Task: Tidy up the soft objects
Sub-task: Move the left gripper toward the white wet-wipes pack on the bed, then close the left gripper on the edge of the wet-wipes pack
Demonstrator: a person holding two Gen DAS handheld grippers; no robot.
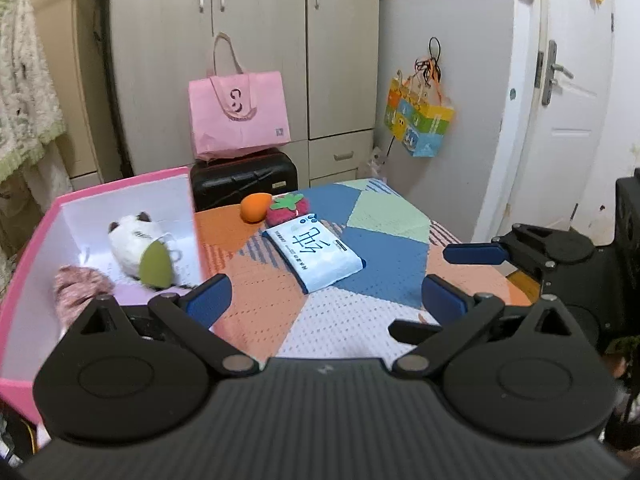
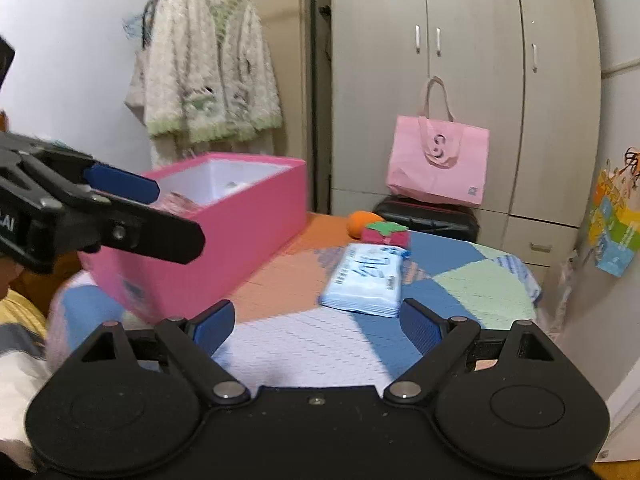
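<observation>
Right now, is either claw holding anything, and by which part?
Nothing is held. The left claw and right claw both stand open and empty above the patchwork cloth.

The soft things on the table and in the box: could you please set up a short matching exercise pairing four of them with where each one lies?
Things:
1. white plush toy
2. tissue pack
3. orange sponge
4. strawberry plush

Places:
A. flat on the patchwork cloth, nearest the grippers
B. inside the pink box
C. just behind the tissue pack, touching its far end
D. at the cloth's far edge, left of the strawberry

Pairs: 1-B, 2-A, 3-D, 4-C
</observation>
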